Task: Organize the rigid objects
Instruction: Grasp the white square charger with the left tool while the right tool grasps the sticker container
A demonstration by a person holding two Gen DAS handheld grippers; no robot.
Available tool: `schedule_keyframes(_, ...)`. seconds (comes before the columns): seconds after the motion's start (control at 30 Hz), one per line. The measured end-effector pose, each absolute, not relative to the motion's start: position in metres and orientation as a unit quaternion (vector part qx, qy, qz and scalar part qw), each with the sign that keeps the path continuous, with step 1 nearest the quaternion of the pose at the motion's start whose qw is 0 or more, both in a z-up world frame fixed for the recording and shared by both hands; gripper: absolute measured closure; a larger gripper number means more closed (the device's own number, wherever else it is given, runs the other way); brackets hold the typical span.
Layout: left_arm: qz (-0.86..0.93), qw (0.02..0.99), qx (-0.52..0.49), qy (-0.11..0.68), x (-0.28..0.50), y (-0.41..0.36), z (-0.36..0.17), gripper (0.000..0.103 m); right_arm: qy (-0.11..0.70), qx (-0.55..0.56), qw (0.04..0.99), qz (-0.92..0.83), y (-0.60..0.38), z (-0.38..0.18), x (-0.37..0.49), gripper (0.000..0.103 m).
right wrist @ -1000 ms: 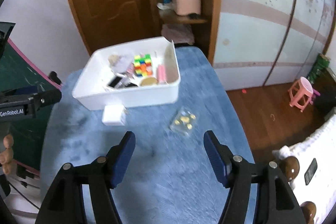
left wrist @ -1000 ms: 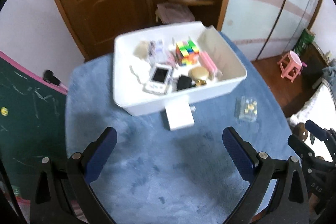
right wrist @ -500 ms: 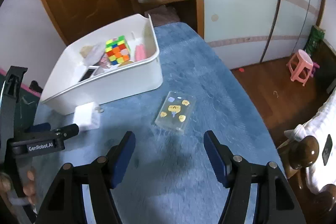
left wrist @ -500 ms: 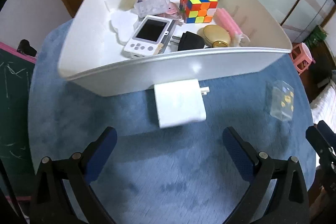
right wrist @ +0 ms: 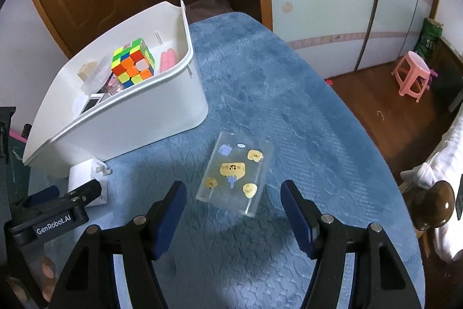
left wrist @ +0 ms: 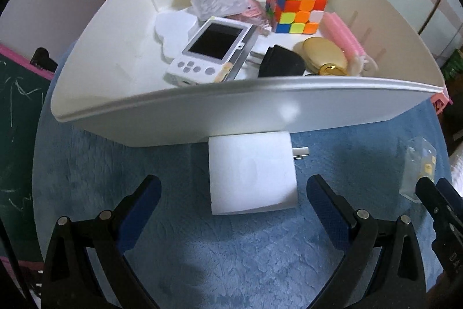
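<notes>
Two risks. Left wrist: released left tongs (left wrist: pixel 233 194) straddle the white charger (left wrist: pixel 251 173) touching the bin (left wrist: pixel 202 118); closing could jam it against the wall. Right wrist: released right tongs (right wrist: pixel 234 200) frame the clear case (right wrist: pixel 235 177), flat on the blue surface (right wrist: pixel 289 106); pads may slide off it.

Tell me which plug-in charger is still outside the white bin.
The white charger, lying on the blue cloth against the white bin, between the left gripper's open jaws. The black charger lies inside.

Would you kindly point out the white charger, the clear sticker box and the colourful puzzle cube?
white charger (left wrist: pixel 251 173), left wrist view, middle of its top face.
clear sticker box (right wrist: pixel 235 173), right wrist view, lid centre.
puzzle cube (left wrist: pixel 295 9), left wrist view, near corner.
</notes>
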State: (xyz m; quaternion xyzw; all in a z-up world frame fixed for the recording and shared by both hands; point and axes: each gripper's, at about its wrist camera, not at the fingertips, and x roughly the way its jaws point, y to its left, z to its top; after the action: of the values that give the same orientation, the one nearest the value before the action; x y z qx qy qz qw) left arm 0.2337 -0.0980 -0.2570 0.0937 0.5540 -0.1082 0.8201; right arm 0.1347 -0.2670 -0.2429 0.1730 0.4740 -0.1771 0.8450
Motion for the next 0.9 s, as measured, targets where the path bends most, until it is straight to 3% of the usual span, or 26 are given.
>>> schedule_keyframes(0.6,-0.083,0.818,0.078,0.564,0.238,-0.103,-0.272,0.003,0.482,0.178,0.838,-0.184,-0.272,-0.261,0.145,0.035)
schedule_keyframes(0.67,-0.081,0.819,0.078,0.562,0.237,-0.104,-0.272,0.006,0.484,0.182,0.836,-0.184,-0.272,-0.264,0.146,0.035)
schedule_keyframes(0.73,-0.074,0.819,0.083,0.563,0.235,-0.105,-0.273,0.018,0.487,0.185,0.833,-0.186,-0.273,-0.266,0.147,0.035)
schedule_keyframes(0.9,-0.075,0.815,0.069,0.571,0.236,-0.102,-0.275,0.022,0.489,0.183,0.833,-0.186,-0.27,-0.268,0.149,0.035)
